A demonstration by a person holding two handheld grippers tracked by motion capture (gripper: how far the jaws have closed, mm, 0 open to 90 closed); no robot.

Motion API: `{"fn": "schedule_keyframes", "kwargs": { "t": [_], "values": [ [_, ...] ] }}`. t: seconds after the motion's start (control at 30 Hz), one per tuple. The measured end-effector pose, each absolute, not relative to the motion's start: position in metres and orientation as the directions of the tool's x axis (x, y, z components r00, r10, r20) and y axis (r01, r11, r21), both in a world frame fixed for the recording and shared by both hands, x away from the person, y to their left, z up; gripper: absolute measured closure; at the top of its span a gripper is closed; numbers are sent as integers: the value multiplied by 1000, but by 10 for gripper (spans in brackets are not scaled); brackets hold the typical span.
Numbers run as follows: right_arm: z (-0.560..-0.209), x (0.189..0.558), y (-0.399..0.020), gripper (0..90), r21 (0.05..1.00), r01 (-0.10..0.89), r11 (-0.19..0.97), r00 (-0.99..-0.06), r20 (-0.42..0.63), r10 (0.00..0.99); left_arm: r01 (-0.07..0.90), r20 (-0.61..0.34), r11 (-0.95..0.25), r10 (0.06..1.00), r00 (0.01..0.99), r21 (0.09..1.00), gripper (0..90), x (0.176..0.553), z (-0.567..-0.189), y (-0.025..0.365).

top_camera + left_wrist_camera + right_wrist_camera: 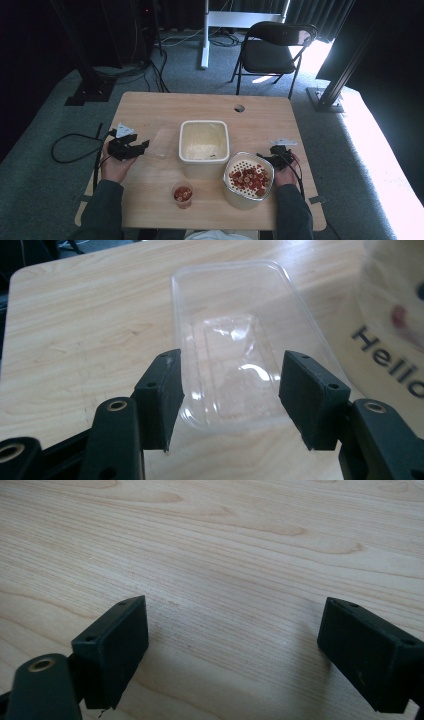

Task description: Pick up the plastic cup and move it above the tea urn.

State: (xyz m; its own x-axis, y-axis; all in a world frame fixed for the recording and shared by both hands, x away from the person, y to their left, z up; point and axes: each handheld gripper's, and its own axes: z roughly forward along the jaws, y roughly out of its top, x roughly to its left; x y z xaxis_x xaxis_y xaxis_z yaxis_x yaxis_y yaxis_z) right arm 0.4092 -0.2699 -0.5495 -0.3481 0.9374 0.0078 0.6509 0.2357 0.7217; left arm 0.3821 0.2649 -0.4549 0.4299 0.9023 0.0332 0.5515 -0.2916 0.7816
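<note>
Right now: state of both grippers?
Left gripper: open, jaws either side of the clear plastic tray, pads not pressing it.
Right gripper: open, nothing between the jaws, bare table beneath.

A clear, empty plastic tray [235, 347] lies flat on the wooden table [75, 315].

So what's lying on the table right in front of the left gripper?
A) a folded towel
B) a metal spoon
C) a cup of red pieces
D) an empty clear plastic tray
D: the left gripper view shows an empty clear plastic tray flat on the wooden table just beyond the left gripper, whose open jaws stand apart with nothing pressed between them.
</note>
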Motion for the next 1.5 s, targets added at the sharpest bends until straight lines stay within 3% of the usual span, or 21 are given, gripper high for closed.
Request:
{"fn": "schedule_keyframes", "kwargs": {
  "t": [0.57, 0.73, 0.93, 1.13, 1.37, 1.5],
  "values": [
    [-549, 409, -270, 124, 722, 651, 236, -348, 8, 937, 605, 16, -298, 905, 425, 738, 424, 420, -468, 261],
    [-549, 409, -270, 124, 722, 651, 236, -348, 8, 937, 648, 38, -301, 921, 388, 700, 445, 425, -480, 262],
    [-549, 409, -270, 124, 722, 651, 236, -348, 8, 937, 672, 0, -267, 929, 370, 690, 491, 421, -488, 274],
    [-549, 409, -270, 124, 722, 651, 236, -348, 8, 937, 696, -42, -253, 925, 377, 672, 568, 417, -497, 282],
    [-549, 409, -270, 124, 722, 651, 236, -348, 8, 937, 696, -27, -289, 914, 404, 657, 763, 420, -495, 275],
    [-549, 409, -270, 124, 722, 651, 236, -348, 8, 937, 688, -16, -284, 918, 395, 668, 824, 419, -493, 275]
  ]
}}
